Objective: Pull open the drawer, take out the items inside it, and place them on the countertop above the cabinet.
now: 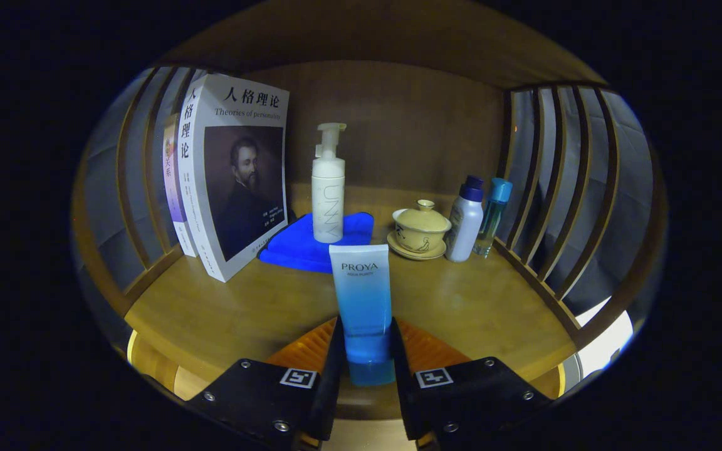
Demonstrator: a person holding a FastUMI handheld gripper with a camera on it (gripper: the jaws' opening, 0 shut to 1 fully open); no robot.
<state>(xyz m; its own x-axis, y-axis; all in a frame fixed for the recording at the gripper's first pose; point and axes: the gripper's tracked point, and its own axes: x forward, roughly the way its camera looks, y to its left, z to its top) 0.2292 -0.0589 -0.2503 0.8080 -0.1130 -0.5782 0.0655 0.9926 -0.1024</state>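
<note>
1. Tube (362,300) of blue, translucent plastic stands upright between the fingers of the gripper (366,357), both of which press on its lower part; its bottom end is hidden behind them, so whether it touches the wooden countertop (242,313) cannot be told.
2. Beyond the tube, a folded blue cloth (298,247), soft-looking, lies on the countertop, and a tall white pump bottle (328,188) stands on it, smooth and cylindrical.
3. Left of the cloth, a thick paperback (239,175) stands upright with a portrait on its cover; a thinner book (173,181) leans beside it, mostly hidden, only its spine showing.
4. Right of the cloth sits a small lidded cup (422,228) on a saucer, glazed and yellowish, its painted marks too small to make out.
5. Just beside it stand a white bottle with a dark cap (466,219) and a slim, clear bluish bottle (494,216), partly hidden behind the white one.
6. Curved wooden slats (561,181) wall both sides.
</note>
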